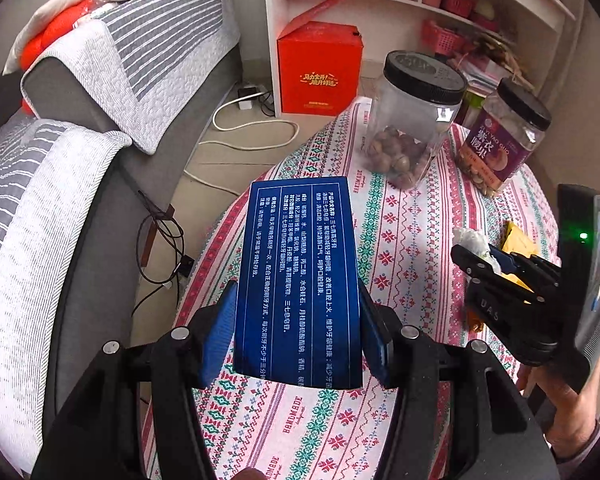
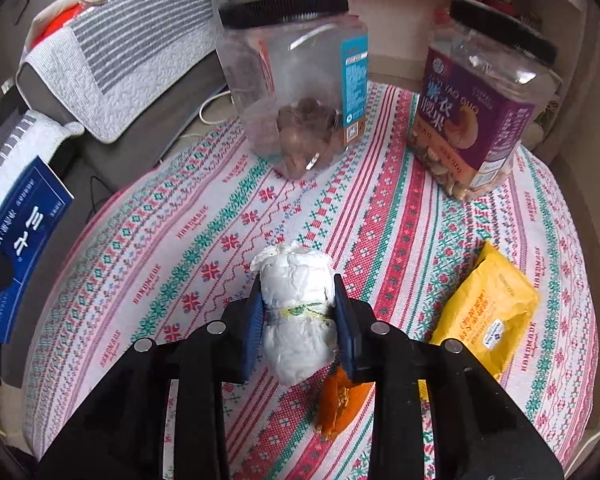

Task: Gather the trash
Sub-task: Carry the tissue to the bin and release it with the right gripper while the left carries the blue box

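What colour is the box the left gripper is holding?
Dark blue with white print; the box shows best in the left wrist view.

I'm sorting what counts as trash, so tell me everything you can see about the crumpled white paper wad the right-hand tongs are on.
The crumpled white paper wad looks like tissue bunched into an elongated lump, creased all over, with a faint yellow-green printed band across its middle. It sits lengthwise between the blue pads of the right tongs, which press its sides. Below it lie the patterned red, green and white tablecloth and an orange wrapper; whether it touches either cannot be told.
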